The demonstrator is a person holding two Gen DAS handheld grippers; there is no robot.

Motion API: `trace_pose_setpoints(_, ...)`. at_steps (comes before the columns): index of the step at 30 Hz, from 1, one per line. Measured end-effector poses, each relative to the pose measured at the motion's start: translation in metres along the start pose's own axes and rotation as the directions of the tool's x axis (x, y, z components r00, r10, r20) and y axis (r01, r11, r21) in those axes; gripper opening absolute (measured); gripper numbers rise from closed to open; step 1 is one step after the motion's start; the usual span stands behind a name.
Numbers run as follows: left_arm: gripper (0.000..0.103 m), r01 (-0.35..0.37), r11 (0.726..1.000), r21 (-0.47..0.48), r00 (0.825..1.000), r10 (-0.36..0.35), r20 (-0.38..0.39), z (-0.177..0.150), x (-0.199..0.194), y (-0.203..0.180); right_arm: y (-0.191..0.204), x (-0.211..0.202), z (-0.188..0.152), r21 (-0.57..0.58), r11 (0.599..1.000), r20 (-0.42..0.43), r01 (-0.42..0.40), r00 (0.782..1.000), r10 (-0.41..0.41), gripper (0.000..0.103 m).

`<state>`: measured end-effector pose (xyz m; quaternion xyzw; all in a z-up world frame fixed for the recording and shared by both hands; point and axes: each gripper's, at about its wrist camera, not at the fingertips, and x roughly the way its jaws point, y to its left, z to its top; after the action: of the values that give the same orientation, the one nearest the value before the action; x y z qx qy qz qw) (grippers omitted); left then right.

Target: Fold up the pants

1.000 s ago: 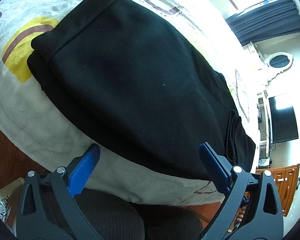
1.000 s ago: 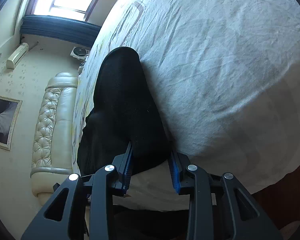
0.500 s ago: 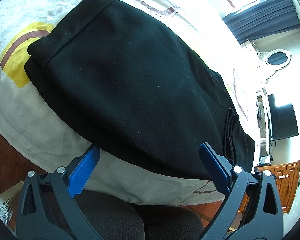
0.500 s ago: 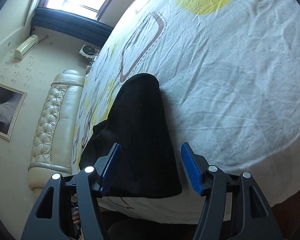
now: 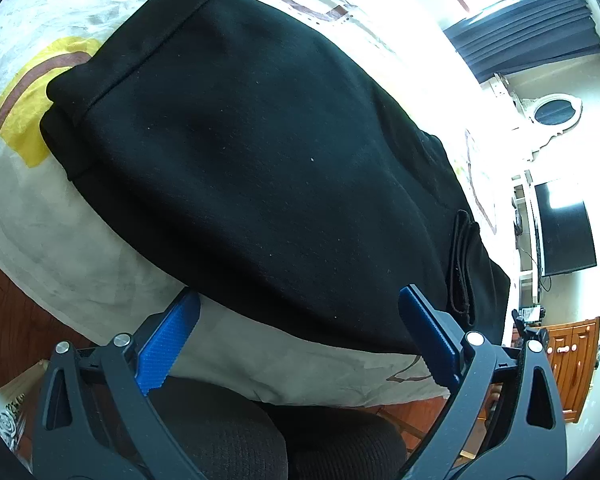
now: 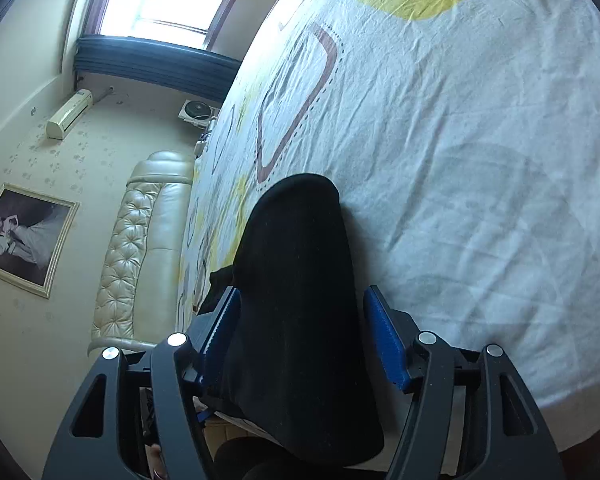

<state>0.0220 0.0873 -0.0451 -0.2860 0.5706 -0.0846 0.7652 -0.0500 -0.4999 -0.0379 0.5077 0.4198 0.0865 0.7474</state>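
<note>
Black pants (image 5: 260, 160) lie folded into a broad stack on the patterned bed sheet (image 5: 60, 240), waistband at the upper left, a thick folded edge at the right. My left gripper (image 5: 298, 296) hovers open over the stack's near edge, its blue pads clear of the cloth. In the right wrist view the pants (image 6: 296, 280) appear end-on as a narrow dark mound. My right gripper (image 6: 303, 295) stands open astride that end. The right pad is clear of the fabric and the left pad is close beside it.
The bed sheet (image 6: 460, 160) stretches wide to the right of the pants. A padded cream headboard (image 6: 140, 240) and a framed picture (image 6: 24, 236) are at the left. A dark screen (image 5: 564, 232) and wooden cabinet (image 5: 572, 360) stand beyond the bed. A person's dark-clothed lap (image 5: 240, 432) is below my left gripper.
My right gripper has let go of the pants' end: its jaws spread wide and it drew back and tilted up. The left gripper has stayed put.
</note>
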Motion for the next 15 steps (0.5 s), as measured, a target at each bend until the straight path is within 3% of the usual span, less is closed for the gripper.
trace_pose_setpoints(7,0.099,-0.003,1.000,-0.002,1.000,0.003,-0.009,-0.001,0.003,0.000,0.006,0.034,0.033,0.004,1.000,-0.007,0.003,1.000,-0.003,0.065)
trace_pose_setpoints(10,0.099,-0.003,1.000,-0.009,1.000,0.003,-0.012,-0.001,0.005,0.001,0.004,0.041,0.040,-0.020,0.997,-0.025,0.071,0.997,-0.072,0.037)
trace_pose_setpoints(11,0.099,-0.003,1.000,-0.011,1.000,0.003,-0.013,-0.001,0.005,0.001,0.001,0.043,0.041,-0.018,0.996,-0.032,0.091,0.995,-0.091,0.033)
trace_pose_setpoints(15,0.099,-0.003,1.000,-0.009,1.000,0.003,-0.014,0.000,0.006,0.002,-0.005,0.041,0.039,0.002,0.996,-0.023,0.087,0.996,-0.087,0.031)
